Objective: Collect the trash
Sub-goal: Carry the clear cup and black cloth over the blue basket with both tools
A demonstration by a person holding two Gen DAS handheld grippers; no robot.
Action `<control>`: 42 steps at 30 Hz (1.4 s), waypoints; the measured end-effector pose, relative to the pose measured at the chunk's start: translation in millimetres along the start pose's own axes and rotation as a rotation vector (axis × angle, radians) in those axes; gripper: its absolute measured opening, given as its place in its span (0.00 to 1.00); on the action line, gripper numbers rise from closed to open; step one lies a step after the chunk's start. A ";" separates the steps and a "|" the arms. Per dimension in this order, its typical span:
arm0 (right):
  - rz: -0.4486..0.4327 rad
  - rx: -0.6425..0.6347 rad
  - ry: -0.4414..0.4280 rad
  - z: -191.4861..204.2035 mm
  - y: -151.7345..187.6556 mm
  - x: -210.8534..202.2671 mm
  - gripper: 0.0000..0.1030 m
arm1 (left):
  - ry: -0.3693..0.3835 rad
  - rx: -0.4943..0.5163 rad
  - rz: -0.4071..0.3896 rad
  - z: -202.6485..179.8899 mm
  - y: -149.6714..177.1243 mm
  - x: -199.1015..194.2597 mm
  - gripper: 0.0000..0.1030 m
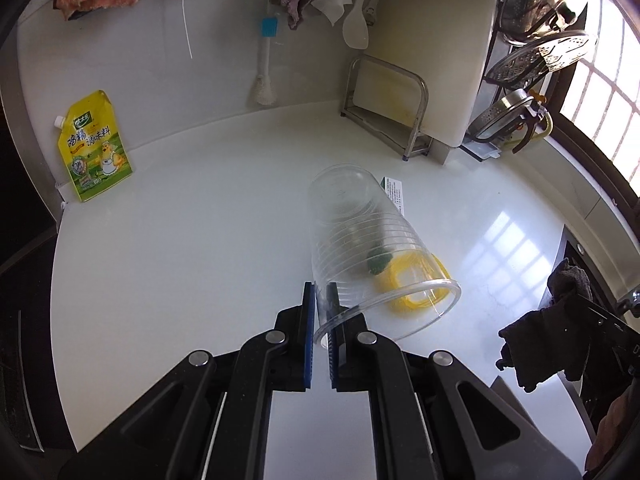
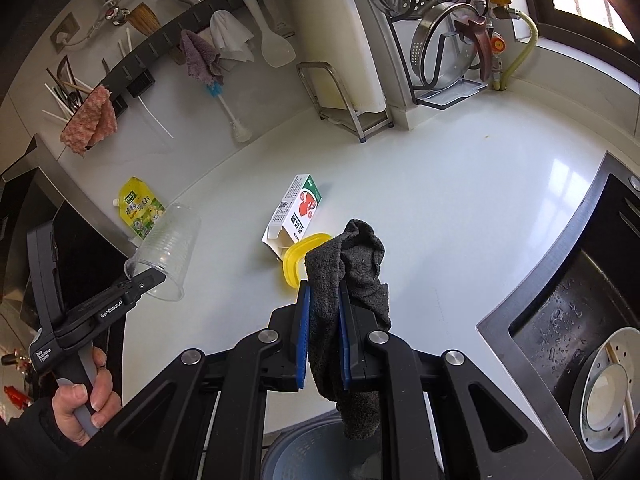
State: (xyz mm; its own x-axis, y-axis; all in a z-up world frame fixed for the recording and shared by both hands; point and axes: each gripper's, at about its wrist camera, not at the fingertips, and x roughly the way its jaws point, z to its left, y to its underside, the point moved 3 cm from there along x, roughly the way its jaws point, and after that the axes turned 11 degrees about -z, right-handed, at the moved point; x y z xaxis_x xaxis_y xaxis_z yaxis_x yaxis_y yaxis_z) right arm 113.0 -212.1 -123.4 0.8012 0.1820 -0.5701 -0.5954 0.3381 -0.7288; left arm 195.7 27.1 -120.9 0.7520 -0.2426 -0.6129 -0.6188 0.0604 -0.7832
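Observation:
My left gripper (image 1: 321, 296) is shut on the rim of a clear plastic cup (image 1: 360, 240) and holds it above the white counter; the cup also shows at the left of the right wrist view (image 2: 168, 248). My right gripper (image 2: 325, 292) is shut on a dark grey rag (image 2: 352, 280). On the counter lie an open white carton with red and green print (image 2: 298, 212), a yellow plastic ring lid (image 2: 296, 258) beside it, and a small green scrap (image 1: 378, 260) seen through the cup.
A yellow seasoning pouch (image 1: 94, 148) leans at the back left. A metal rack (image 1: 384, 112) with a cutting board and pot lids (image 2: 452, 52) stands at the back. A black sink (image 2: 572, 320) is to the right. A grey bin (image 2: 312, 456) sits below the counter edge.

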 end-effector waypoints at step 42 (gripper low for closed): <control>0.215 -0.071 -0.109 -32.8 139.3 -115.5 0.12 | 0.022 0.044 0.169 -119.0 191.3 -128.6 0.06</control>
State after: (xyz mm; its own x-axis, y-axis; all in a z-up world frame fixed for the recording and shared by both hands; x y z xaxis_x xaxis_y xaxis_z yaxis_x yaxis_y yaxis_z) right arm -64.4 -216.3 -171.5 0.6550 0.3428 -0.6734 -0.7525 0.2154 -0.6223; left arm -46.3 -45.3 -179.4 0.6328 -0.2462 -0.7342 -0.7252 0.1441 -0.6733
